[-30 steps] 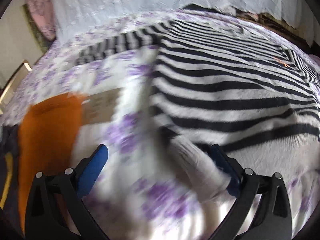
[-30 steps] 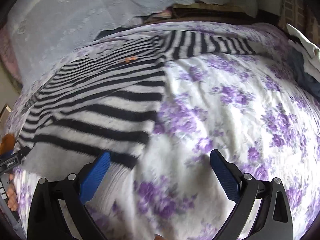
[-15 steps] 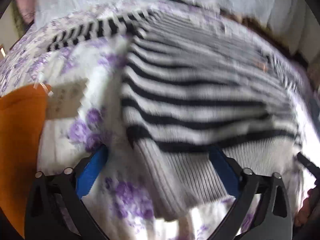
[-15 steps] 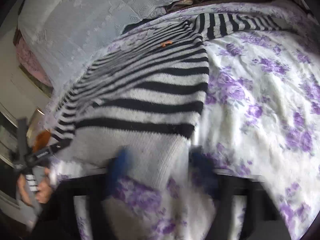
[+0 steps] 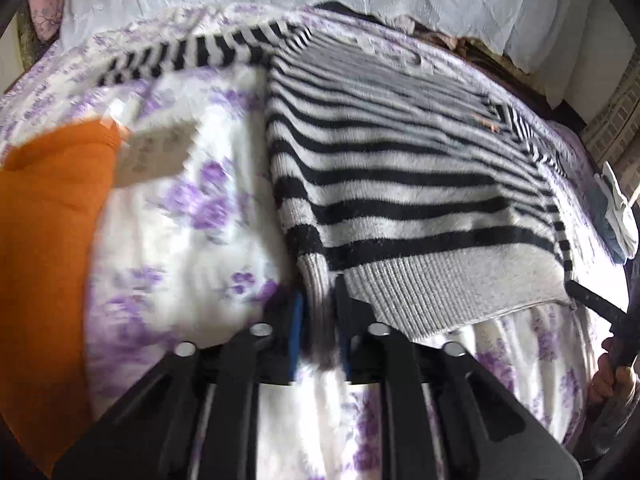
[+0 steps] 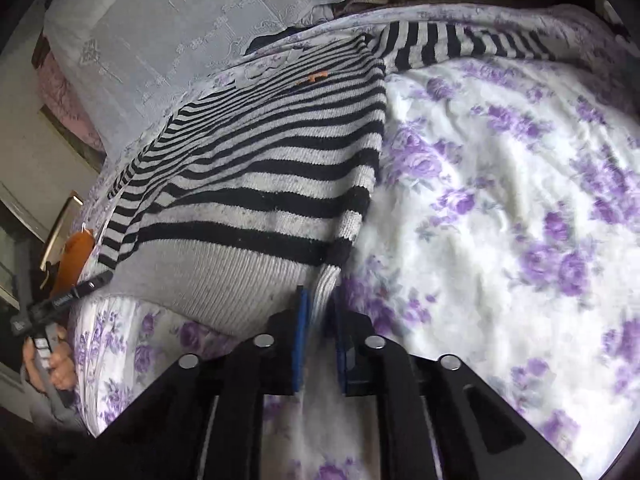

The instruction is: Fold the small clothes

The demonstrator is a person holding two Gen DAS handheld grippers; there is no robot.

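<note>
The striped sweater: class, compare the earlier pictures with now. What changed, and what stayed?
Both tongs, wide open earlier, are closing: the left tongs and the right tongs each pinch a corner of the black-and-white striped knit sweater at its ribbed hem. The sweater stays spread on the purple-flowered bedspread.

Bed: covered by a white bedspread (image 6: 500, 208) printed with purple flowers, rumpled in soft folds.
Sweater: a black-and-white striped sweater (image 6: 256, 168) lay spread flat on the bedspread, grey ribbed hem at the near edge, one sleeve stretched along the far side toward the right.
Orange garment: an orange cloth (image 5: 48, 248) lay on the bedspread to the left of the sweater, apart from it, with a pale paper tag (image 5: 156, 152) at its far corner.
Far end: a white embroidered cover (image 6: 168, 40) rose behind the bed.
Right edge: a small pile of pale and dark cloth (image 5: 618, 216), too blurred to identify.
</note>
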